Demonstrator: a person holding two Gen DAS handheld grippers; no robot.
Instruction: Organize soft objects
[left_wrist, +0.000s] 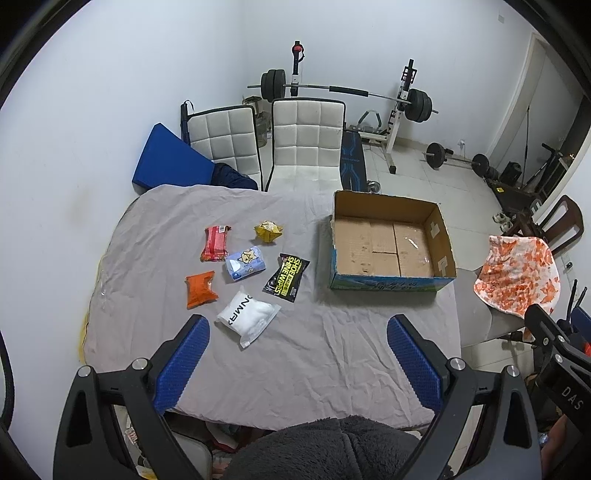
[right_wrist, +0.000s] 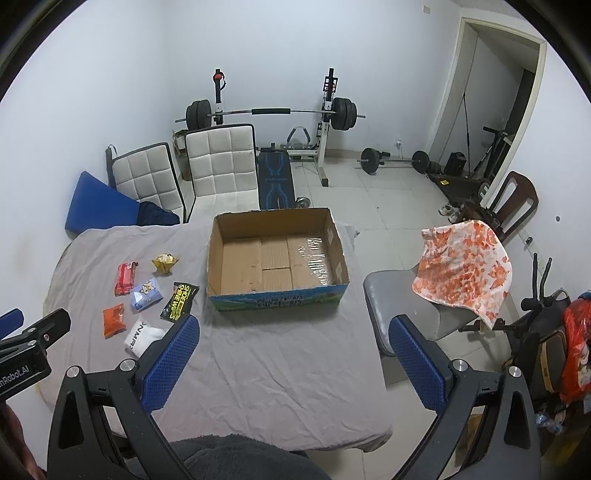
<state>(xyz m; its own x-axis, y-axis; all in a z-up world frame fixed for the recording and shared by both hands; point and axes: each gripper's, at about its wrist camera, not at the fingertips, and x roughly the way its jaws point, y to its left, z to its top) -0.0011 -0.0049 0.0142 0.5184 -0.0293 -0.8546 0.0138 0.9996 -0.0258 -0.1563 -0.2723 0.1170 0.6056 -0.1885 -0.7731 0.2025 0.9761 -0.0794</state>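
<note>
Hovering above the near edge of the table draped in wrinkled grey cloth (left_wrist: 295, 362), the left gripper (left_wrist: 297, 360) has its blue ribbed fingers spread wide with nothing between them. The right gripper (right_wrist: 291, 363) is likewise wide apart and holds nothing, raised over the table's right side.

Six soft packets lie in a loose cluster on the left half of the cloth: a white plastic pouch with black lettering (left_wrist: 248, 318) nearest the left gripper, an orange crinkled packet (left_wrist: 200, 289) beside it, a black-and-yellow shoe wipes sachet (left_wrist: 287, 277), a pale blue tissue pack with a cartoon print (left_wrist: 245, 264), a red wrapped bar (left_wrist: 216, 242) and a crumpled yellow wrapper (left_wrist: 269, 231). They seem to lie separate, though some gaps are narrow.

An open brown cardboard box with a blue printed base (left_wrist: 388, 286) sits empty to their right, well apart from them.
</note>
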